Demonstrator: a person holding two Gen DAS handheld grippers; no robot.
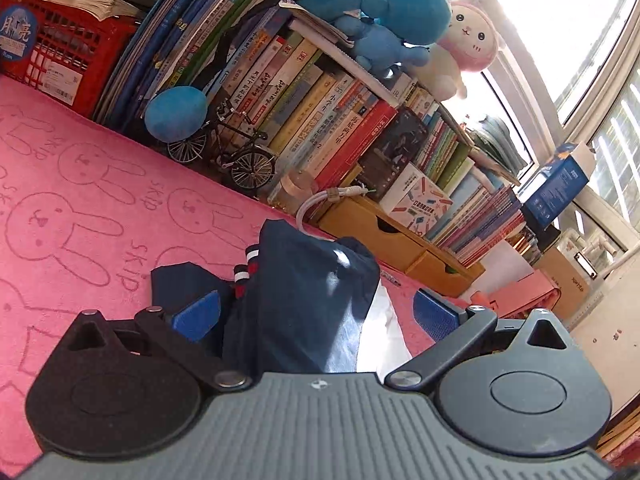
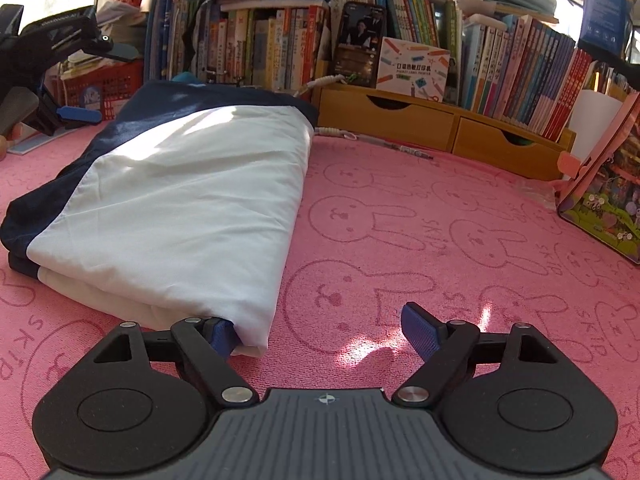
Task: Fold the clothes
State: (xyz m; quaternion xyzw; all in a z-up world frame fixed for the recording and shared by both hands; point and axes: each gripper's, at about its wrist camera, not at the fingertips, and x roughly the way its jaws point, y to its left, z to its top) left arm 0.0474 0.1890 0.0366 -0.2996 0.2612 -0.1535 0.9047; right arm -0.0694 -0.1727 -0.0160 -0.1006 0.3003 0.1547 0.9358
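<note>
We see the right gripper with its jaws standing wide, nothing pressed between them; its left blue pad sits just beside the near corner of the folded garment, its right pad over bare pink mat. The garment, white with navy panels, lies flat on the rabbit-printed mat, folded into a long bundle whose long axis runs from the gripper's near-left corner away toward the bookshelf, the navy end farthest and along the left edge.

In the left wrist view the left gripper also stands spread, its blue pads well apart with navy cloth bunched up between them; we cannot tell whether either pad touches the fabric. A red-and-white striped cuff shows at the fold, and a strip of white cloth lies to the right of the navy.

Beyond the garment stand a model bicycle, a wooden drawer unit, rows of books and blue and pink plush toys. A patterned bag leans at the mat's right edge.
</note>
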